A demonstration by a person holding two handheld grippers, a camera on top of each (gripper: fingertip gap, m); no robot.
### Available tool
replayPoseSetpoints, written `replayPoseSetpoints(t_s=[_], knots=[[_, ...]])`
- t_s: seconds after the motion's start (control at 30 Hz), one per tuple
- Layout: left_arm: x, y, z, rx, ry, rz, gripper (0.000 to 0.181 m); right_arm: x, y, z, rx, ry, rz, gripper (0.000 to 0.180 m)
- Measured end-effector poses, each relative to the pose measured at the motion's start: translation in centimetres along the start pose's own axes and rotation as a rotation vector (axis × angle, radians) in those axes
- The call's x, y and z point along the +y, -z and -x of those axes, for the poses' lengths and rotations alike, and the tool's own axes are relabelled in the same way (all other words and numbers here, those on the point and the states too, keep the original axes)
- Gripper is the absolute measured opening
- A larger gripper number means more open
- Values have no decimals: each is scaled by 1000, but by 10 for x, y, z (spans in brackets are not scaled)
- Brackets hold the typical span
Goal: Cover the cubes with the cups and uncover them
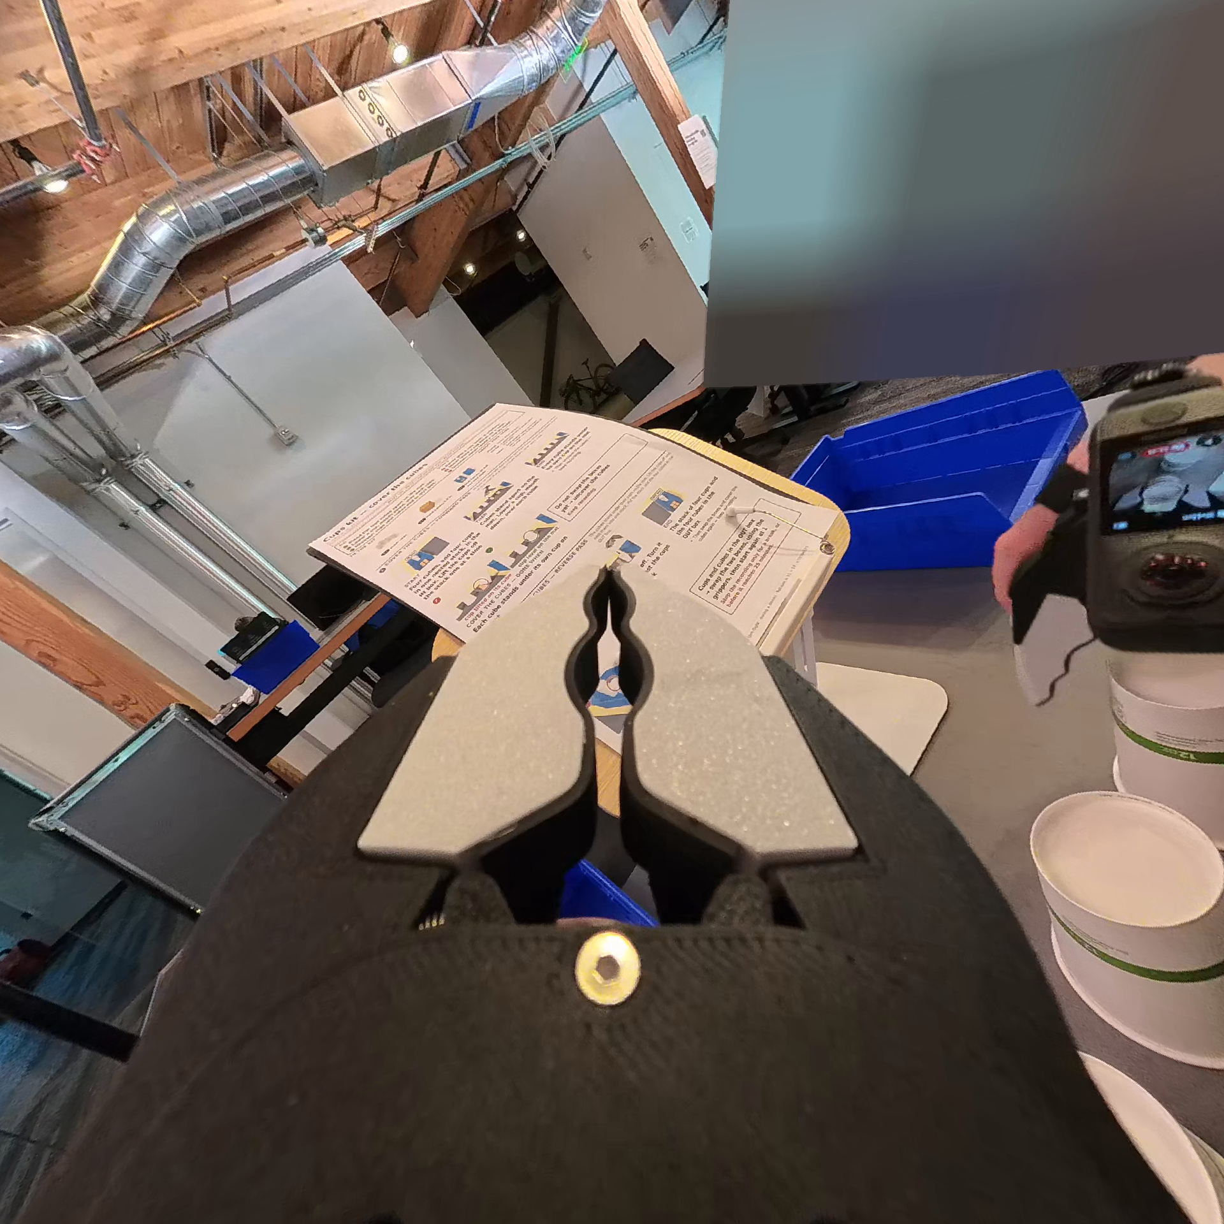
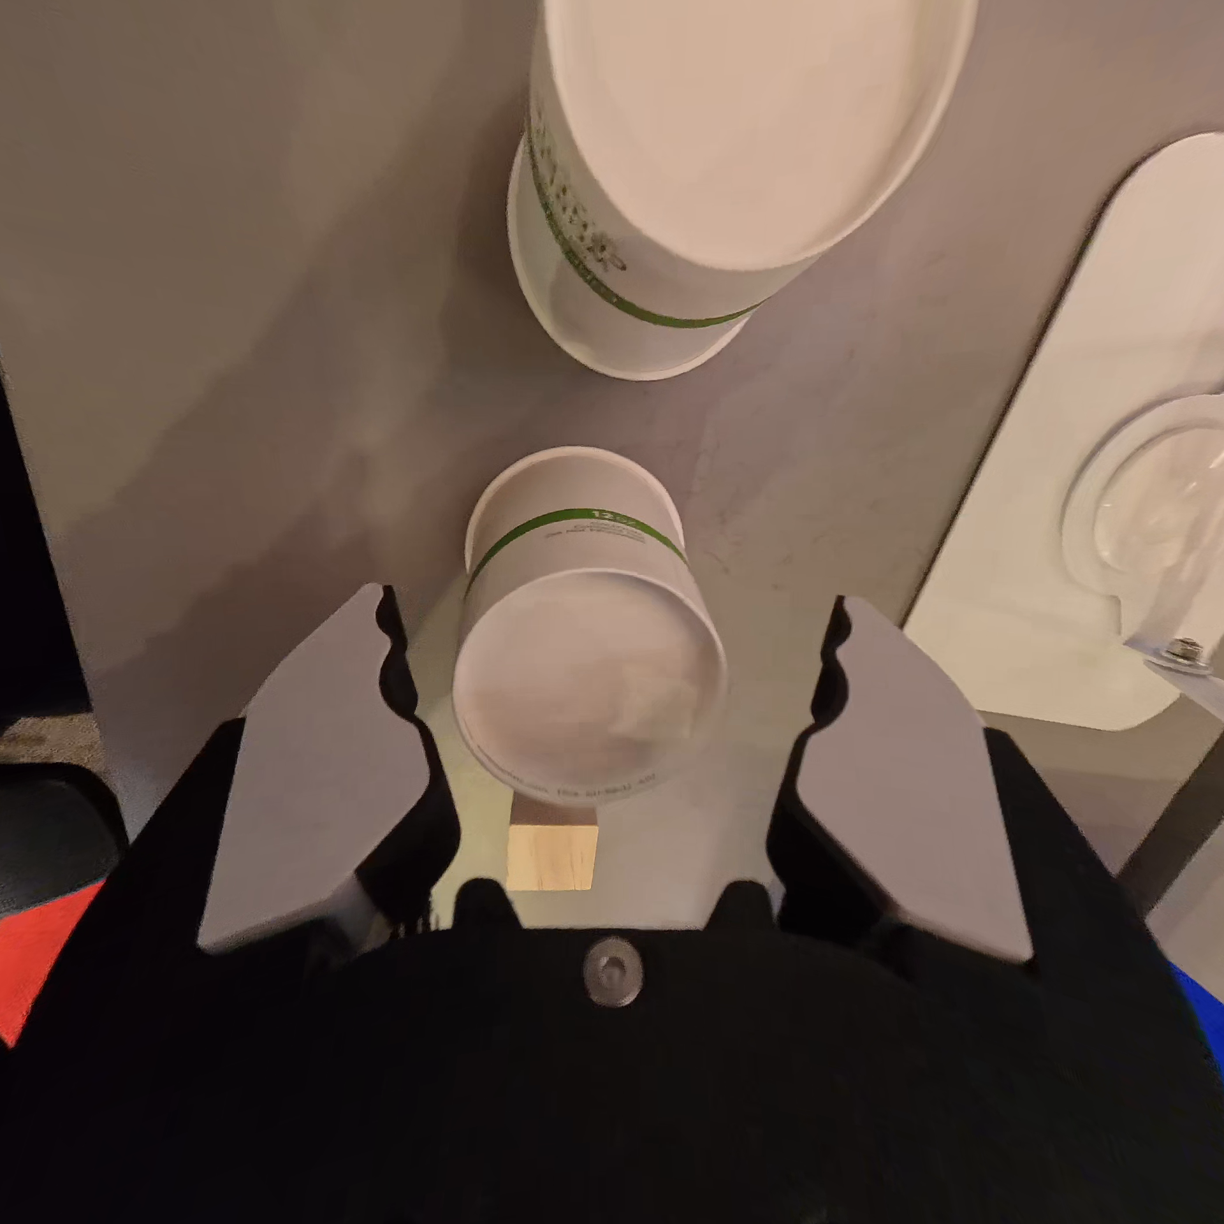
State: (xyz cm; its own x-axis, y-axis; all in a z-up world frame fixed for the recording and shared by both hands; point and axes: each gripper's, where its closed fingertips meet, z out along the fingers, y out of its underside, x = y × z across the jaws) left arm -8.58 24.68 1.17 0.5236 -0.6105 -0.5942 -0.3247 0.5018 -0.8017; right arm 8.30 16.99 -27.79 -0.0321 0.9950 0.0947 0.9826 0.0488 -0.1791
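Note:
In the right wrist view, my right gripper (image 2: pixel 612 599) is open and looks down at the grey table. An upside-down white paper cup with a green band (image 2: pixel 583 695) sits between its fingers, which do not touch it. A bare wooden cube (image 2: pixel 552 854) stands uncovered just in front of that cup, close to the gripper's body. A second upside-down cup (image 2: pixel 695 165) stands farther off. My left gripper (image 1: pixel 608 577) is shut and empty, raised and pointing at a printed sheet. Two upside-down cups (image 1: pixel 1126 927) (image 1: pixel 1169 735) stand to its right, and the right gripper's body (image 1: pixel 1159 530) hovers over them.
The printed sheet (image 1: pixel 569 510) rests on a wooden stand with a white base (image 2: pixel 1060 463) beside the cups. A blue bin (image 1: pixel 940 477) sits at the table's far side. Another white round rim (image 1: pixel 1152 1139) shows at the lower right. The table edge (image 2: pixel 40 530) is on the left.

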Motion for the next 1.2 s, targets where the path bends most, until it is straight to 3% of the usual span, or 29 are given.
replayPoseSetpoints(t_s=[0.2, 0.47, 0.7, 0.87, 1.07, 1.2], knots=[[2, 0, 2, -6, 1, 3, 0, -3, 35, -16, 90, -46, -109, 112], [11, -3, 7, -26, -3, 38, 0, -9, 79, -35, 215, -118, -368, 85], [20, -9, 7, -29, -11, 72, 0, -12, 86, -33, 243, -113, -463, 59], [33, -9, 17, -74, -40, 128, 0, -11, 85, -34, 253, -120, -488, 56], [91, -13, 45, -93, -54, 282, 15, -6, 90, -37, 273, -139, -516, 54], [151, -26, 65, -77, -90, 450, 40, -5, 91, -42, 285, -149, -540, 52]])
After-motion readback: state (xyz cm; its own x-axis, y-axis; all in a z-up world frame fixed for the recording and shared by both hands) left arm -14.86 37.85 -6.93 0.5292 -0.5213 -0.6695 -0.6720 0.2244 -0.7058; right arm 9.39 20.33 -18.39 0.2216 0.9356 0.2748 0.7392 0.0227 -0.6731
